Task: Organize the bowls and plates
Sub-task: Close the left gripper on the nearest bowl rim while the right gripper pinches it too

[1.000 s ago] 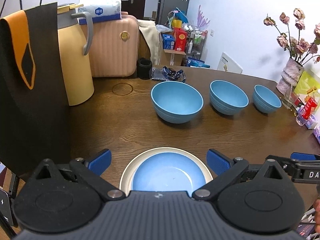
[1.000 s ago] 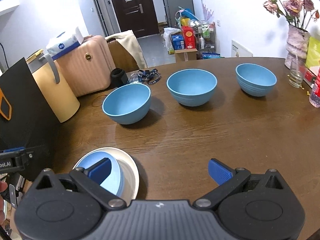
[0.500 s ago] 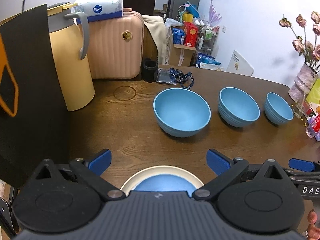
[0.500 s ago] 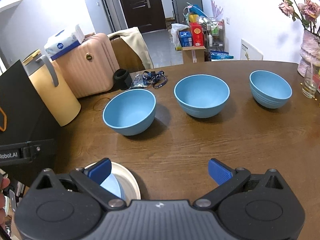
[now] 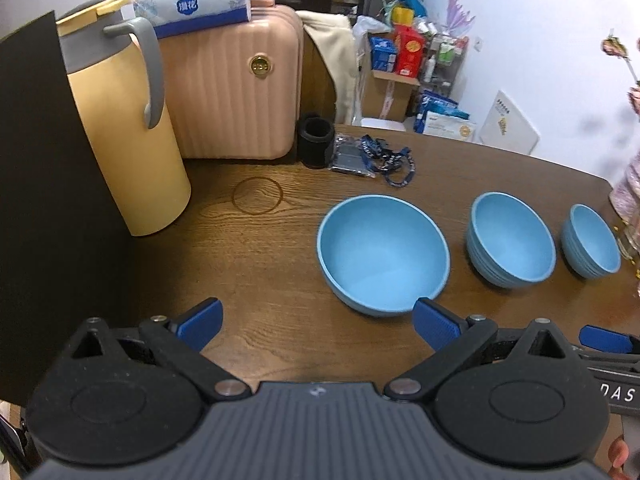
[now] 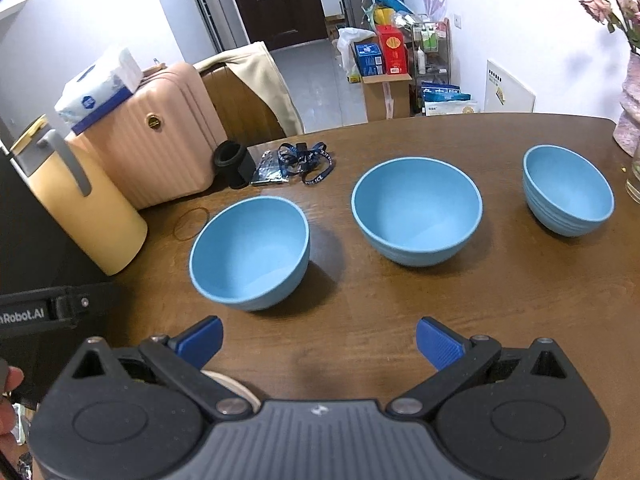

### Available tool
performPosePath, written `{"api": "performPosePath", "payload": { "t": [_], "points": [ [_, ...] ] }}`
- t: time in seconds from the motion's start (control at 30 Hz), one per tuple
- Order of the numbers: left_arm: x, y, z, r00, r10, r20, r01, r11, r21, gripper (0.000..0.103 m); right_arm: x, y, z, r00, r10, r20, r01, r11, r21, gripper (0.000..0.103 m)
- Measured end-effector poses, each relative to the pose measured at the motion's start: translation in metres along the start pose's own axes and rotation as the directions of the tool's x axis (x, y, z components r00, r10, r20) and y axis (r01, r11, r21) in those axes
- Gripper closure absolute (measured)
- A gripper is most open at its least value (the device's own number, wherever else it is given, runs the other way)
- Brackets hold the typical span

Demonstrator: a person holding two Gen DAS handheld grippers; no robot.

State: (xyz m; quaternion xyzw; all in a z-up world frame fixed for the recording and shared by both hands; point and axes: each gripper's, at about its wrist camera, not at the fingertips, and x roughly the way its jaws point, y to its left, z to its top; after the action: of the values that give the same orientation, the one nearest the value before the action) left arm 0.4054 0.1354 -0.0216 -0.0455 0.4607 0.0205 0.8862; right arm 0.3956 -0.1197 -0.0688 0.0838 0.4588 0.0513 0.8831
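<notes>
We hold both grippers above the near edge of the wooden table (image 6: pixel 400 292). The left gripper (image 5: pixel 318 320) has its fingers spread wide and empty, and the right gripper (image 6: pixel 318 340) is likewise spread wide with nothing between its fingers.

Three blue bowls stand upright in a row across the table, each apart from its neighbours: the large bowl (image 6: pixel 250 254) on the left, the middle bowl (image 6: pixel 416 218) in the centre, and the small bowl (image 6: pixel 568 190) on the right, near a vase (image 6: pixel 630 116). Of the plates we see only a pale plate rim (image 6: pixel 230 386) at the near edge, mostly hidden under the right gripper body.

We judge the step in hand to be nesting the bowls, smaller into larger.

1. We bring the right gripper to the small bowl and straddle its near wall, one finger inside and one outside.
2. We close on the wall below the rim; the outside is ribbed, which should aid grip.
3. We lift straight up until the base is free of the table, keeping the bowl level.
4. We lower it centred into the middle bowl and release only once it sits.

We keep clear of the vase and of the yellow jug (image 5: pixel 124 140) at the left.
</notes>
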Motion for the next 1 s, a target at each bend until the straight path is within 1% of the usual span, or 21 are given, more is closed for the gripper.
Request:
{"api": "performPosePath", "payload": {
  "t": [0.23, 0.47, 0.63, 0.8, 0.93, 0.97, 1.0],
  "points": [
    [0.039, 0.0, 0.026, 0.997, 0.057, -0.045, -0.058, 0.998, -0.023, 0.0, 0.035, 0.007, 0.028, 0.999, -0.003, -0.041, 0.003, 1.0, 0.01, 0.002],
    [0.077, 0.001, 0.047, 0.992, 0.093, -0.087, -0.097, 0.995, -0.037, 0.0, 0.078, 0.015, 0.047, 0.995, -0.019, -0.094, 0.021, 1.0, 0.019, 0.01],
    [0.106, 0.005, 0.054, 0.985, 0.114, -0.128, -0.123, 0.991, -0.061, 0.002, 0.106, 0.018, 0.052, 0.991, -0.049, -0.124, 0.053, 0.998, 0.031, 0.016],
    [0.131, 0.009, 0.057, 0.98, 0.094, -0.175, -0.113, 0.989, -0.1, 0.01, 0.129, 0.022, 0.053, 0.987, -0.047, -0.156, 0.053, 0.998, 0.033, 0.03],
    [0.147, 0.009, 0.059, 0.975, 0.088, -0.204, -0.113, 0.987, -0.116, 0.023, 0.142, 0.027, 0.054, 0.986, -0.065, -0.156, 0.069, 0.997, 0.017, 0.036],
    [0.151, 0.01, 0.06, 0.974, 0.08, -0.213, -0.108, 0.986, -0.123, 0.026, 0.145, 0.028, 0.054, 0.985, -0.073, -0.155, 0.076, 0.997, 0.012, 0.04],
    [0.154, 0.01, 0.059, 0.972, 0.071, -0.223, -0.102, 0.986, -0.129, 0.03, 0.148, 0.029, 0.054, 0.985, -0.078, -0.155, 0.08, 0.997, 0.008, 0.045]
  ]
}}
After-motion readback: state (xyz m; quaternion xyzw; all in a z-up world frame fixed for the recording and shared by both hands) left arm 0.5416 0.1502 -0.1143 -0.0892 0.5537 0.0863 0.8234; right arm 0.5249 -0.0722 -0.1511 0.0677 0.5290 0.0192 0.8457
